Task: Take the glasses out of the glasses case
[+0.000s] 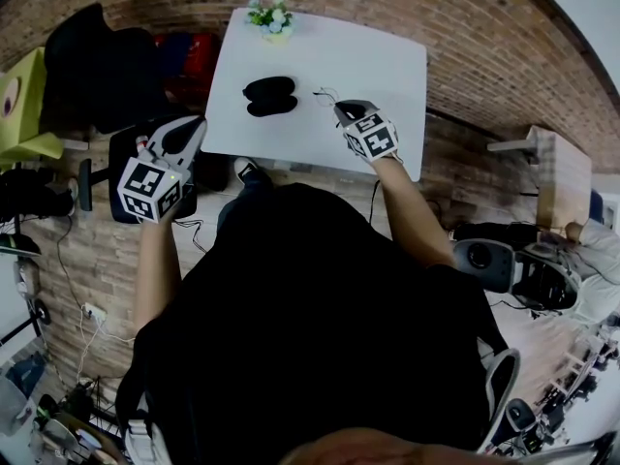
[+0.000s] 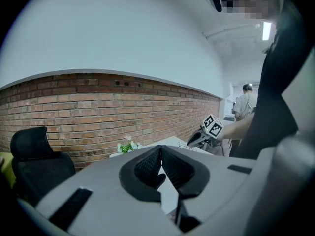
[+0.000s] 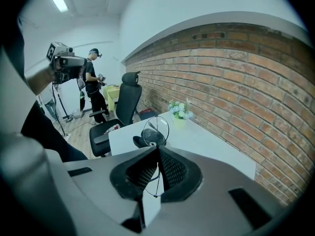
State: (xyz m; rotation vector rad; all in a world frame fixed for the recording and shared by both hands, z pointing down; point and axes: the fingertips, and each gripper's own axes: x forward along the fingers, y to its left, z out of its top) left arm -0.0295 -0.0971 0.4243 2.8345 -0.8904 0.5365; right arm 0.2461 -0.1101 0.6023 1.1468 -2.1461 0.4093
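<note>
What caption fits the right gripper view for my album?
Right gripper shut on wire-rimmed glasses, black glasses case lying beyond them on the white table by a brick wall.

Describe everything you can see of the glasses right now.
The glasses are a thin, dark wire frame with round, clear lenses. The right tongs are shut on them: one round rim stands up past the tips, and more wire shows lower between the pads. They are held over the white table, to the right of the black case and not touching it. The temples are too fine to make out.
</note>
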